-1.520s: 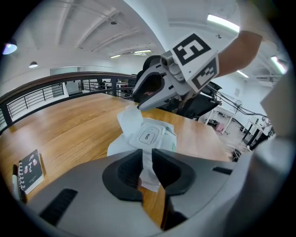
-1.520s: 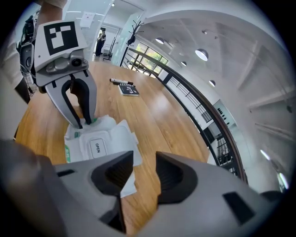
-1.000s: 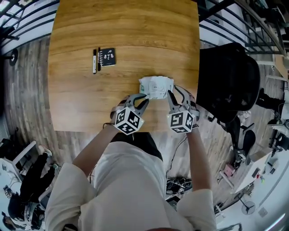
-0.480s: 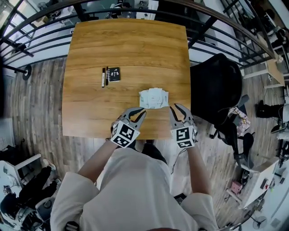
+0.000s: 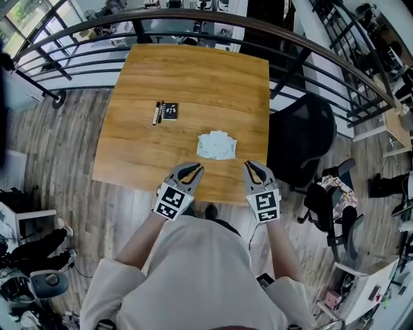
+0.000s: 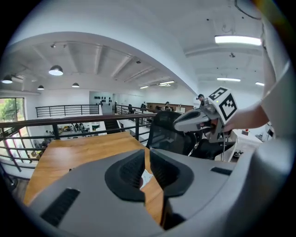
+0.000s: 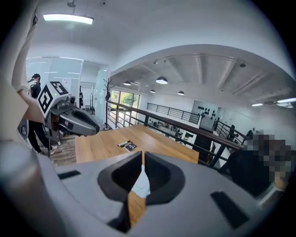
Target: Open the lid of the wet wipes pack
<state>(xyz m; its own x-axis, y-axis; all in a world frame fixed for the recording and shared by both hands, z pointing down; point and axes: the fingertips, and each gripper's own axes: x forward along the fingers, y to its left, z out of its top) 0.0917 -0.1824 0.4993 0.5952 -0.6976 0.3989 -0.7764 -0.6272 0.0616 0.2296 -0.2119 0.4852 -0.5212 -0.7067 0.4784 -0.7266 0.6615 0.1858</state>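
The white wet wipes pack (image 5: 216, 145) lies flat on the wooden table (image 5: 193, 77), near its front edge; how its lid stands is too small to tell. Both grippers hang in front of the table edge, clear of the pack. My left gripper (image 5: 192, 169) is shut with nothing in it, and through its slit (image 6: 145, 152) a sliver of the pack (image 6: 145, 177) shows. My right gripper (image 5: 250, 166) has just been closing with nothing between its jaws, and they now meet at the tips (image 7: 142, 155). The pack (image 7: 140, 185) shows below them.
A marker (image 5: 155, 113) and a small black card (image 5: 170, 111) lie on the table's left half. A black office chair (image 5: 300, 138) stands just right of the table. A metal railing (image 5: 193, 16) runs behind the table. Wood floor lies to the left.
Both grippers have drawn back from the pack's sides toward me and risen off the table. The right jaws went from wide open to closed. The pack stayed on the table.
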